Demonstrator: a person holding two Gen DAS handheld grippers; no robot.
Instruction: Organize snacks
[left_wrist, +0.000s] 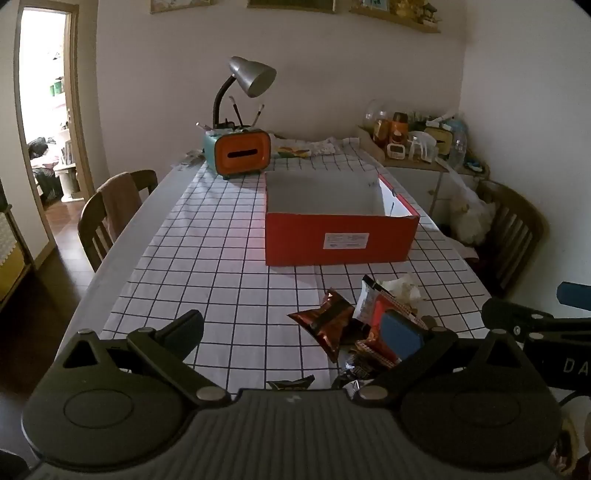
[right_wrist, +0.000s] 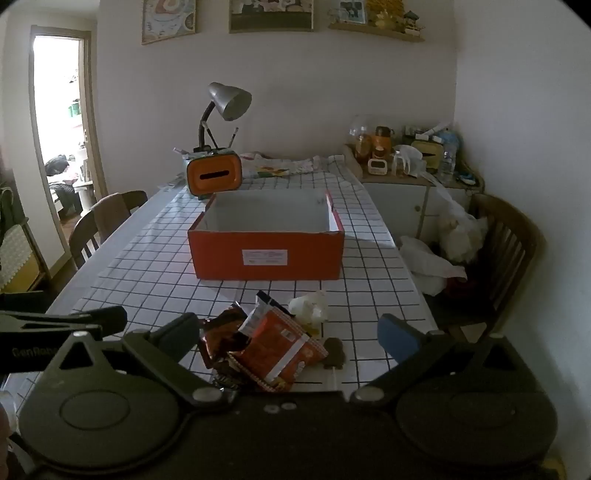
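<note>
An open red cardboard box (left_wrist: 340, 236) (right_wrist: 267, 254) stands on the checked tablecloth, its white inside bare as far as I can see. Before it lies a heap of snack packets: a dark brown foil bag (left_wrist: 325, 326) (right_wrist: 219, 338), an orange-red packet (right_wrist: 280, 349) (left_wrist: 382, 314), a crumpled white wrapper (right_wrist: 310, 308) (left_wrist: 402, 288) and a brown lollipop (right_wrist: 334, 354). My left gripper (left_wrist: 295, 332) is open above the near table, its right blue pad beside the heap. My right gripper (right_wrist: 288, 334) is open, its jaws wide on either side of the packets without touching them.
An orange and teal tissue box (left_wrist: 242, 153) with pens and a grey desk lamp (left_wrist: 251, 77) stand behind the red box. Wooden chairs (left_wrist: 110, 218) (right_wrist: 506, 251) flank the table. A cluttered cabinet (right_wrist: 406, 162) stands at the back right. A doorway (left_wrist: 48, 110) opens left.
</note>
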